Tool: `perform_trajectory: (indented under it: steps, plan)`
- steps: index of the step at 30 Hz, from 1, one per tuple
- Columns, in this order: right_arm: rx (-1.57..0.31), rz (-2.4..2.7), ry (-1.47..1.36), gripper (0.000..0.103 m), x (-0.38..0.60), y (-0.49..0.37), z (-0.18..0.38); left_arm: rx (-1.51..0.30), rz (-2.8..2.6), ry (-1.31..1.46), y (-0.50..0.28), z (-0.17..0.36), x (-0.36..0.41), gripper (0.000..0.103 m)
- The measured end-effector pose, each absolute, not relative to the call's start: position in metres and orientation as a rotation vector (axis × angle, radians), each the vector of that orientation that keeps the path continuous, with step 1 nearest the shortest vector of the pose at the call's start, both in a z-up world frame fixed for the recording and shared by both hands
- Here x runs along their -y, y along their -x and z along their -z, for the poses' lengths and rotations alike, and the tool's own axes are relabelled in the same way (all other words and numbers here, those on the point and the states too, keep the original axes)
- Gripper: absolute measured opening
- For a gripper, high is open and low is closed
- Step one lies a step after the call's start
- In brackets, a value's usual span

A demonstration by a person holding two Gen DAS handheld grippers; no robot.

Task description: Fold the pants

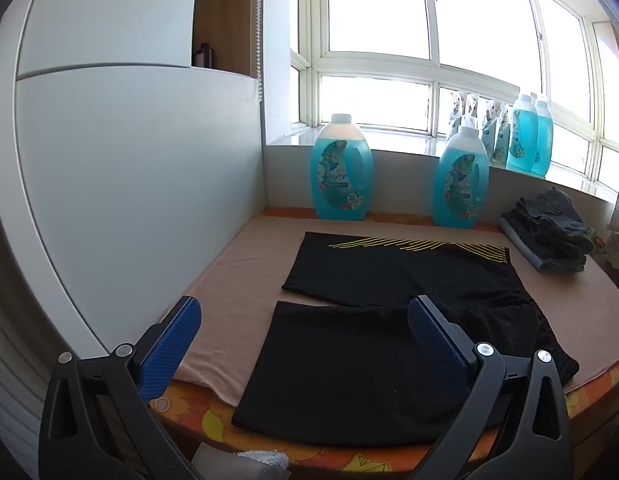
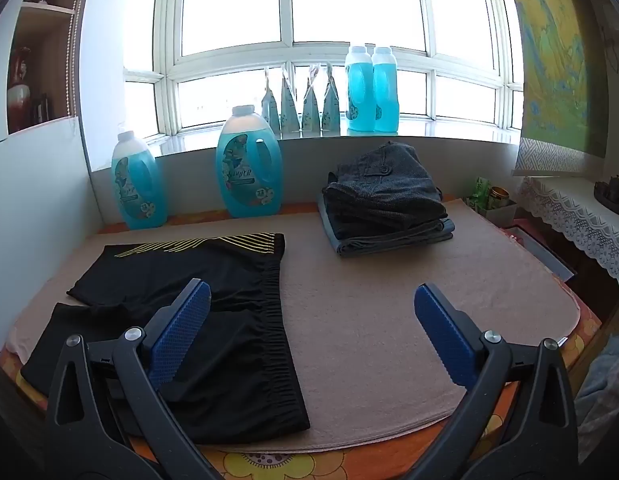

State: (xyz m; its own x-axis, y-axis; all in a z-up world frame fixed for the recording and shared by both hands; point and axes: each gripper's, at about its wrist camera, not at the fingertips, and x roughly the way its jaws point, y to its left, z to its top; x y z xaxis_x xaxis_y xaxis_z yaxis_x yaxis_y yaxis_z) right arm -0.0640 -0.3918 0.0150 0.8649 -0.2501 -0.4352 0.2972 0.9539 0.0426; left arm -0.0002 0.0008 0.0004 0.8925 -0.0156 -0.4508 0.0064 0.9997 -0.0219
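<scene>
Black shorts with yellow stripes lie spread flat on a beige towel, both legs pointing left and the elastic waistband to the right. They also show in the right wrist view. My left gripper is open and empty, above the near leg. My right gripper is open and empty, above the towel just right of the waistband.
A stack of folded dark pants sits at the back right of the towel. Two blue detergent bottles stand at the back edge, more bottles and pouches on the windowsill. A white wall bounds the left side.
</scene>
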Motion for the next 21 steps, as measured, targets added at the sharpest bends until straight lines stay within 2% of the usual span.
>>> perform_trajectory:
  steps: [21]
  plan:
    - [-0.446,0.287,-0.111,0.103,0.3875,0.0617,-0.0165,-0.478,-0.002,0.034,-0.0025,0.0036,-0.0054,0.103]
